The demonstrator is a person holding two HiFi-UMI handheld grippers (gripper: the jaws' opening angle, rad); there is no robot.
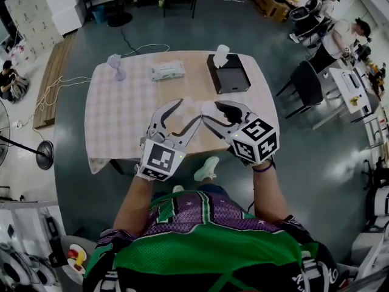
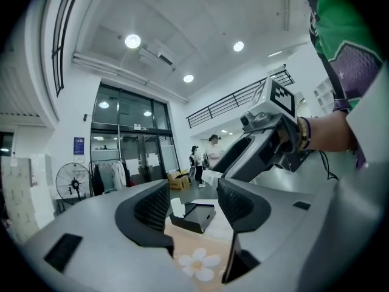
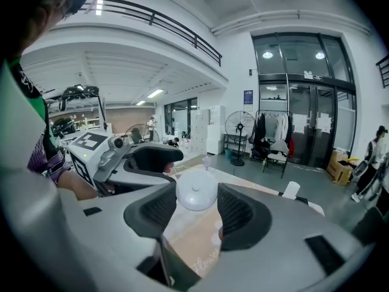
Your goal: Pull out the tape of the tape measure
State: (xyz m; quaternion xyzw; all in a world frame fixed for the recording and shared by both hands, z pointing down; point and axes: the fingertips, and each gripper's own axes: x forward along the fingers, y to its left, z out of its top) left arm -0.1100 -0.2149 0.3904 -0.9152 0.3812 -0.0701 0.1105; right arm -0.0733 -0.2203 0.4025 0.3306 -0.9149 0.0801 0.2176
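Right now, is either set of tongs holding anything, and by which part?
The right tongs grip the white round tape measure across the sides of its case, at their tips. The left tongs stand open with nothing between them.

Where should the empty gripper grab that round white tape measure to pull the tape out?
Probably its rim facing the left gripper, coming sideways from the left in the head view. The tape measure is a flat round disc pinched across its edges by the right gripper, so that rim is free. I can't see where the tape comes out.
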